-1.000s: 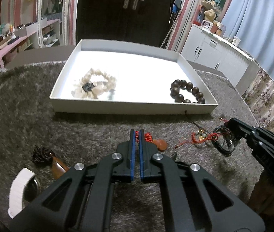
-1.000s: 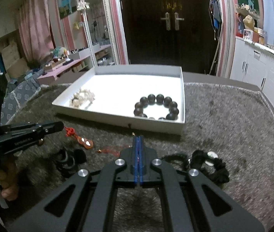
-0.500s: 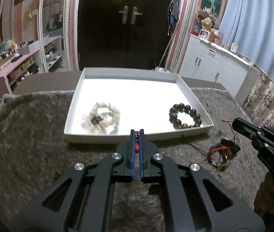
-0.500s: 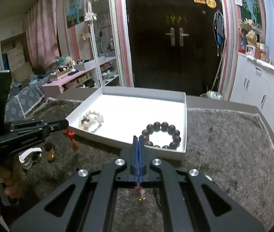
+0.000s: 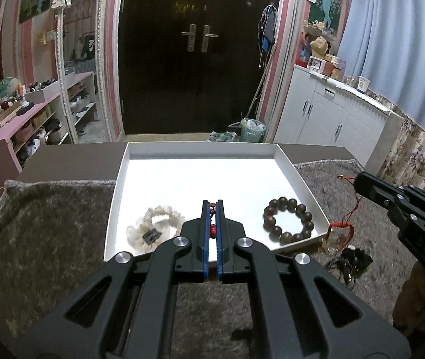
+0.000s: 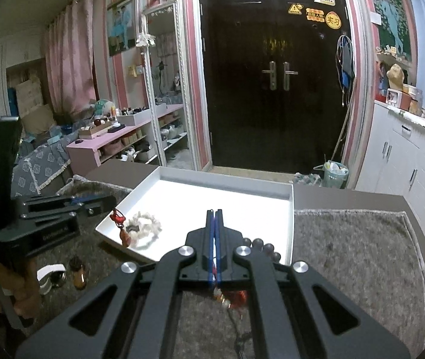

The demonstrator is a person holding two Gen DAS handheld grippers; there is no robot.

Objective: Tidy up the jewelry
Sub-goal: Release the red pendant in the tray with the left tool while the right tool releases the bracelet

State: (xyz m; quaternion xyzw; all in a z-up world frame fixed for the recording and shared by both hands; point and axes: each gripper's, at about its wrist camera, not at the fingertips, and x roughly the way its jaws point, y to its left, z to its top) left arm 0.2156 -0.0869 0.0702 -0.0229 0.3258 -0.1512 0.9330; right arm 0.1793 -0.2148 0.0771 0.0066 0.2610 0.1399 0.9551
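My left tool (image 5: 211,205): jaws nearly together, pinching a red knotted cord (image 5: 212,209) between the blue pads; the tool is raised over the near edge of the tray.
Left tool's load: seen from the right wrist view, the cord hangs from the left tool (image 6: 104,202) with an amber pendant (image 6: 125,238) at its lower end, dangling over the tray's left corner.
My right tool (image 6: 214,212): jaws pressed together on a thin red string (image 6: 214,279) that runs back between the pads.
Right tool's load: from the left wrist view, the red string (image 5: 350,209) drops from the right tool (image 5: 359,183) to a gold-and-red charm (image 5: 332,243) and a dark tassel bundle (image 5: 351,261) that touches the rug, beside the tray's right front corner.
White tray (image 5: 200,151): straight ahead of both tools, shallow, open.
Pale stone bracelet (image 5: 154,227): in the tray, just left of my left tool's tip, dark tag on it.
Dark wooden bead bracelet (image 5: 290,220): in the tray, right of my left tool's tip, near the front right corner.
Grey shag rug (image 5: 47,224): covers the surface under the tray and both tools.
Brown tasselled pendant (image 6: 78,272): on the rug, below my left tool.
White curved piece (image 6: 50,269): on the rug just left of that pendant; what it is I cannot tell.
My left hand (image 6: 17,287): wrapped on the left tool's handle.
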